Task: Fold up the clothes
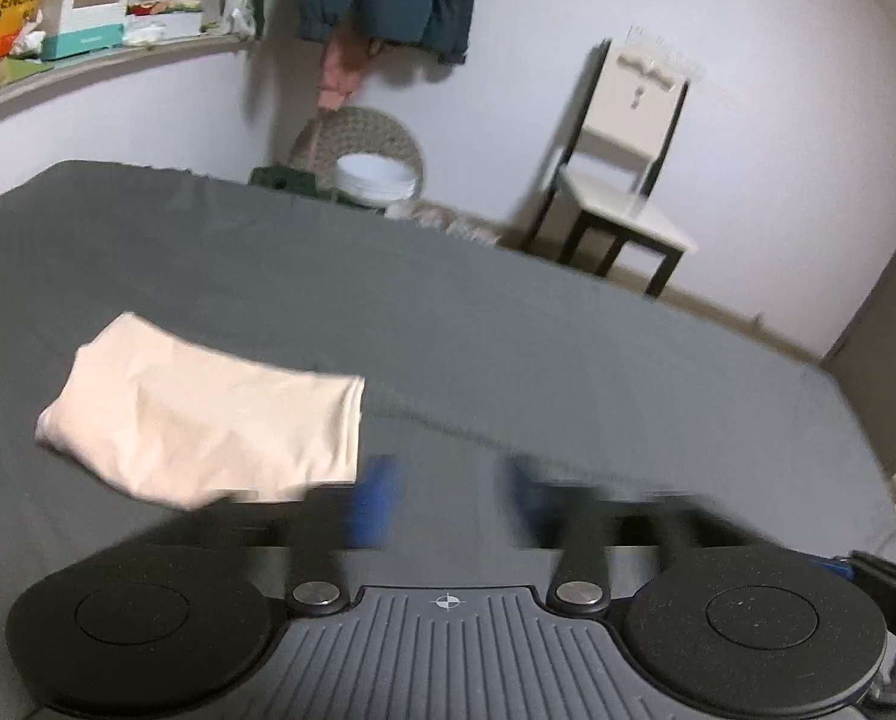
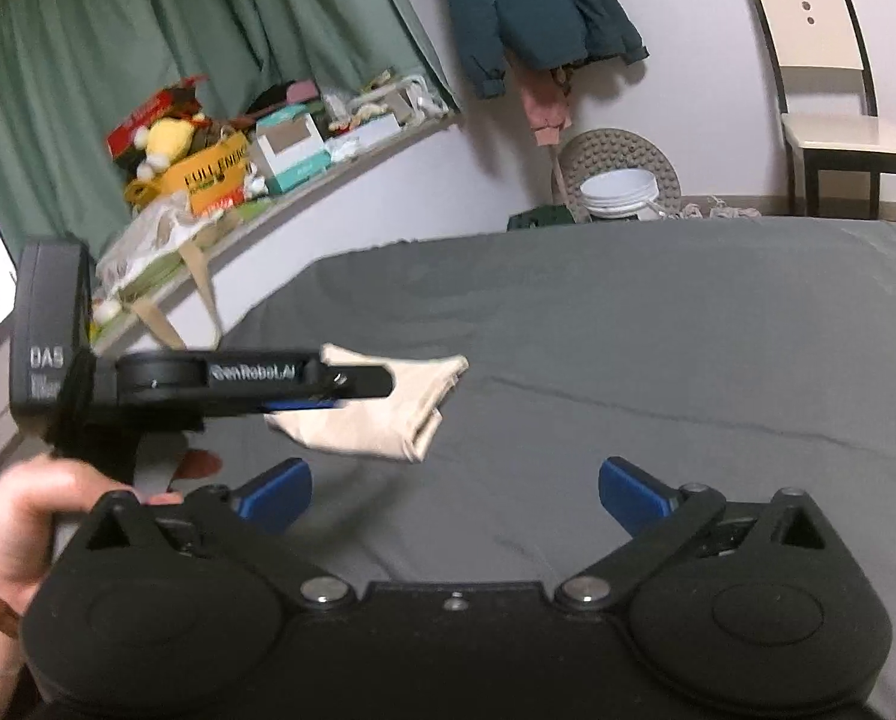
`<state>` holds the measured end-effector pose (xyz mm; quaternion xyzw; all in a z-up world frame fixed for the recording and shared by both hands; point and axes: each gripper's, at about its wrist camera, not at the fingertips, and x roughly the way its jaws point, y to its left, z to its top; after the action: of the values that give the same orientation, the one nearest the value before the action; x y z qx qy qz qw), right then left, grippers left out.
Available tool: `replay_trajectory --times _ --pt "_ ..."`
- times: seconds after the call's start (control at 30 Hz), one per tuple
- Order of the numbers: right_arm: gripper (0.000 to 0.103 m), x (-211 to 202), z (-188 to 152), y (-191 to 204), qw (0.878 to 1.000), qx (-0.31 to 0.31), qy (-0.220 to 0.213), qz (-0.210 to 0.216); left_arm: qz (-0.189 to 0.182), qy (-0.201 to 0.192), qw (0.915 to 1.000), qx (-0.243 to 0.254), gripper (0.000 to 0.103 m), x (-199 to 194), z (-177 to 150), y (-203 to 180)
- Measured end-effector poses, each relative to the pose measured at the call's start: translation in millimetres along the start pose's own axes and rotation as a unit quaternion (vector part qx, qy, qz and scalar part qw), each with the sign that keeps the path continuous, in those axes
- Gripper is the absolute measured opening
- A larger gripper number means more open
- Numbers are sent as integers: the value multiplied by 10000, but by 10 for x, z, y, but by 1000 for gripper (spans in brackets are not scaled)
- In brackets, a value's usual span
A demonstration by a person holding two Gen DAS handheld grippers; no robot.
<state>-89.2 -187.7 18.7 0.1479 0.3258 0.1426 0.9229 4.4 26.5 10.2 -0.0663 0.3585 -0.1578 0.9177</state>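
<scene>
**Both grippers free above a folded cream garment**

The right gripper (image 2: 454, 495) hangs over the grey bed sheet (image 2: 658, 348) with its blue pads (image 2: 628, 495) spread wide and nothing between them. The left gripper (image 1: 448, 495) is blurred in its own view, yet its two blue fingers (image 1: 373, 498) stand apart with bare sheet showing in the gap; it grips nothing. In the right wrist view that left tool reaches in from the left, held in a hand (image 2: 40, 516), and overlaps the near-left part of the garment, though whether it touches the cloth I cannot tell.

The cream garment (image 1: 208, 414) lies on the sheet as a compact, layered rectangle, just left of and beyond the left fingers. Its right edge looks straight and stacked; its near edge is rumpled. Judging by that shape the folding seems mostly done, and the spread fingers suit either a release or a fresh pinch at an edge.

Open room is plentiful: to the right and far side the sheet runs bare, crossed only by shallow creases. The far edge of the bed drops toward a white bucket (image 2: 619, 192) and a chair (image 2: 832, 102); on the left a cluttered ledge (image 2: 256, 168) runs close beside the bed, so working space is tighter there.
</scene>
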Motion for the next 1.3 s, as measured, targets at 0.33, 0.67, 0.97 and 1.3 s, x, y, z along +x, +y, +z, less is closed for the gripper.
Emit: replay_trajectory --times 0.33,0.67,0.97,1.3 --pt "103 -200 -328 -137 9935 238 301 -1075 1064 -227 9936 -296 92 -269 -245 -317" --pt "103 -13 -317 -211 9826 646 793 -1550 2501 174 9670 -460 92 -59 -436 -734" --pt "103 -206 -98 8 9757 26 505 -2131 2256 361 9721 529 92 -390 -121 -991" --pt "103 -576 -106 356 9754 -1303 -387 -1737 2456 138 9637 1037 92 -713 -209 -1016"
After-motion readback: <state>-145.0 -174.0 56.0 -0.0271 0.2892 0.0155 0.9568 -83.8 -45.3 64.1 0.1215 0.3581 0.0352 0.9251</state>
